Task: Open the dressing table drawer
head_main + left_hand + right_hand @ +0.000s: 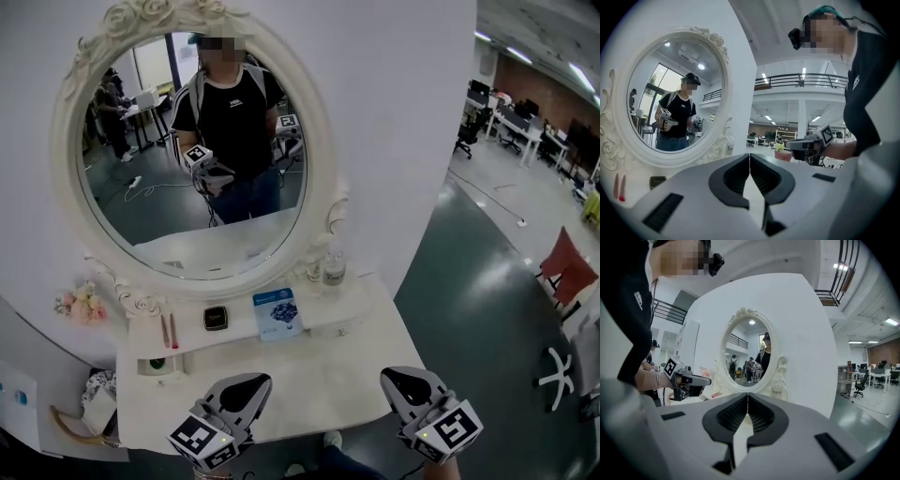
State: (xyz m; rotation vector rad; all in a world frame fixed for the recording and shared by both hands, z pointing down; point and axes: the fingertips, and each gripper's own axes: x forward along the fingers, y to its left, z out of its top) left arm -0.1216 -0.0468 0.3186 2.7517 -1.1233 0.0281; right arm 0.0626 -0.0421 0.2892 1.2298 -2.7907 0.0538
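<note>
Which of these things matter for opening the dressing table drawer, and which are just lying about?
Job: white dressing table; small white knobbed drawer; left gripper; right gripper.
Lying about: blue booklet; black square compact; clear bottle; pink flower bunch.

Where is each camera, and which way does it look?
Head view: on the person's head, looking steeply down at the white dressing table and oval mirror; left tool and right tool show at the bottom.
Left gripper view: on the left tool, looking along its shut jaws beside the mirror; the person's chest and right tool show.
Right gripper view: on the right tool, facing the mirror; the left tool and hand show.
Shared: all see the mirror and the bottle beside it.
</note>
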